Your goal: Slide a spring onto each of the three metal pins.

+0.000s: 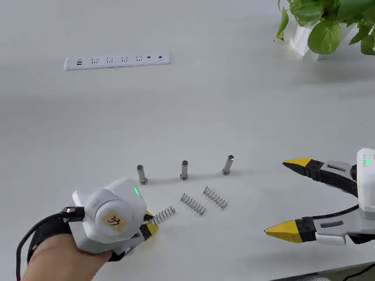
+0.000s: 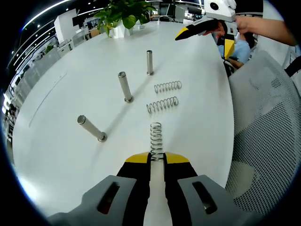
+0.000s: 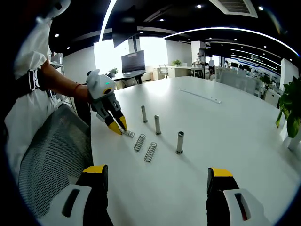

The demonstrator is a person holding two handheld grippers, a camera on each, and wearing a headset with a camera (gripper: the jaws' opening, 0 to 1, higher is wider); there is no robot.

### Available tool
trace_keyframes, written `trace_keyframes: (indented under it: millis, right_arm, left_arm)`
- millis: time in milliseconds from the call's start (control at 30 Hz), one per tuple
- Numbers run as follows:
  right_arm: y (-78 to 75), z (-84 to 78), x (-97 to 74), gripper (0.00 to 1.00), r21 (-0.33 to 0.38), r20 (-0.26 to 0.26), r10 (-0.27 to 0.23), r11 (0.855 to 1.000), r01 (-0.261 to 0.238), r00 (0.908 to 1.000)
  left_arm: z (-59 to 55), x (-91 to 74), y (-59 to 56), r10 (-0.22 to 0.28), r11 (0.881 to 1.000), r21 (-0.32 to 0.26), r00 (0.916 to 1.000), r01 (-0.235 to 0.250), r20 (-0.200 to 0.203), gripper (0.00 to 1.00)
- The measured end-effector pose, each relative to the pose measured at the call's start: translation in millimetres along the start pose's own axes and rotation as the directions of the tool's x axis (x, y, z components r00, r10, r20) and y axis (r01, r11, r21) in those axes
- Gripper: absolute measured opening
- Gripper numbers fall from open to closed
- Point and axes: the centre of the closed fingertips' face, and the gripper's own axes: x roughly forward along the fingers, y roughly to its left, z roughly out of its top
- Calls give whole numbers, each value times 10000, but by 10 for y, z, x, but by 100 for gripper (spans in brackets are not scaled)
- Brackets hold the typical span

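Observation:
Three metal pins stand in a row on the white table: left pin, middle pin, right pin. In front of them lie three springs. My left gripper is shut on the near end of the left spring, which still rests on the table; the left gripper view shows that spring clamped between the yellow tips. The middle spring and right spring lie loose. My right gripper hovers open at the right, away from everything, its tips wide apart.
A white power strip lies at the back left. A potted green plant stands at the back right corner. The table's near edge runs just under the right gripper. A mesh chair stands beside the table.

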Motion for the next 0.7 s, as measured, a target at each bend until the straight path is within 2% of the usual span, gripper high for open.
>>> trace_keyframes:
  millis: [300,433,700]
  right_arm:
    - [26,10,14,85,10,17,36,10000,-36,10000]
    - [35,42,14,85,-3,60,42,10000,-42,10000]
    - [112,222,7,84,-221,254,188,9996,-182,9995]
  left_arm:
    - [0,-40,-30,-78,9999,-118,9998,81,194,7]
    - [12,-91,-40,-110,9996,-252,9991,120,398,7]
    - [109,-252,-41,-35,9978,-656,9937,109,1122,7]
